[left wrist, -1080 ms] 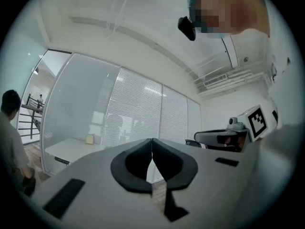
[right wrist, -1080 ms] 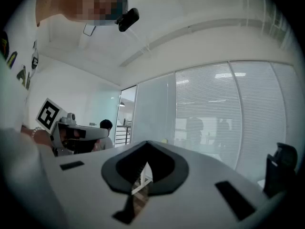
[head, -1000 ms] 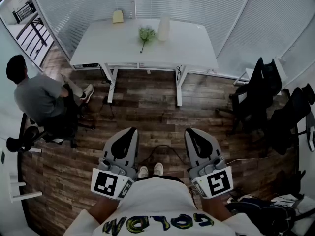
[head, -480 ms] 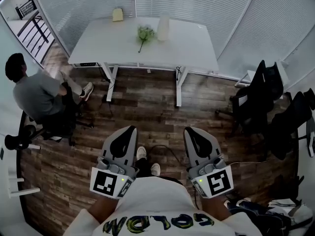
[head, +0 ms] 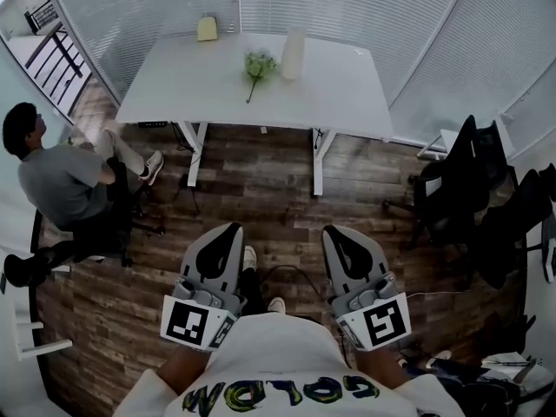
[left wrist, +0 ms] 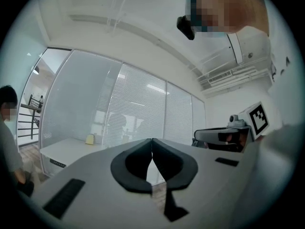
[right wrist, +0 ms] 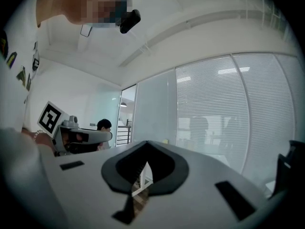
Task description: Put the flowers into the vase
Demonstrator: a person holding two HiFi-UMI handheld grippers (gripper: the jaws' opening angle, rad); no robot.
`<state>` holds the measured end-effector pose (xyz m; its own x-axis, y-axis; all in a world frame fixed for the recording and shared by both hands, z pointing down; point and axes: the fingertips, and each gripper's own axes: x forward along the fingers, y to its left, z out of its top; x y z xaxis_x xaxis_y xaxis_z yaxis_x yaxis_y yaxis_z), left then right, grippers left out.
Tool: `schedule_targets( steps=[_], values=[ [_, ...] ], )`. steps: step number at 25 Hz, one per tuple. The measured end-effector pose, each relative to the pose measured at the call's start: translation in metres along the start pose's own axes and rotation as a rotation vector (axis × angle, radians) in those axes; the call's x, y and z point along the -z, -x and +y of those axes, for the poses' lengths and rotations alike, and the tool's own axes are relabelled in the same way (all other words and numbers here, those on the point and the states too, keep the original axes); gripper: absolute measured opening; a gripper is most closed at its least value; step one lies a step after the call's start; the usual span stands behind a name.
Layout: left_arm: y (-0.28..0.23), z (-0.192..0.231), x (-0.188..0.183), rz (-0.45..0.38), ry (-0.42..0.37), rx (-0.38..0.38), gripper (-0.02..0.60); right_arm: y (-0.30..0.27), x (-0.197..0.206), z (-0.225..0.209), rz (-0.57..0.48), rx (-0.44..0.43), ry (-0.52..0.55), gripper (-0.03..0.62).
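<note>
Wooden floor (head: 261, 198) planks are seen across most of the head view. At twelve o'clock a white desk (head: 191, 85) is set against walls covered by blinds (head: 148, 7). A seated person (head: 61, 181) is found at nine o'clock and black chairs (head: 452, 189) at three o'clock. At six o'clock the left tongs (head: 230, 230) and right tongs (head: 333, 231) are held side by side, both closed on nothing. On the desk a pale vase (head: 293, 55) stands upright. The flowers (head: 258, 63) lie flat just beside it, at its nine o'clock, well apart from the tongs. A small yellow object (head: 207, 29) sits at the desk's far edge.
</note>
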<state>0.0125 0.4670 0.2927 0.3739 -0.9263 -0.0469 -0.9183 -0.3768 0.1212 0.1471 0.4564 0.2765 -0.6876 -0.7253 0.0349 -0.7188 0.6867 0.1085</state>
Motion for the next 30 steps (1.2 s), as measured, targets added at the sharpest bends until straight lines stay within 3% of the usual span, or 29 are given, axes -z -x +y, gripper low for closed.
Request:
schedule_targets(
  steps=[20,30],
  values=[
    [-0.165,0.166,-0.013,0.038,0.007,0.102,0.014,-0.221,-0.004,-0.071,0.031,0.063,0.001,0.009],
    [-0.213,0.202,-0.011,0.054,0.012,0.145,0.014,-0.268,0.0,-0.097,0.045,0.1,-0.006,0.009]
  ],
)
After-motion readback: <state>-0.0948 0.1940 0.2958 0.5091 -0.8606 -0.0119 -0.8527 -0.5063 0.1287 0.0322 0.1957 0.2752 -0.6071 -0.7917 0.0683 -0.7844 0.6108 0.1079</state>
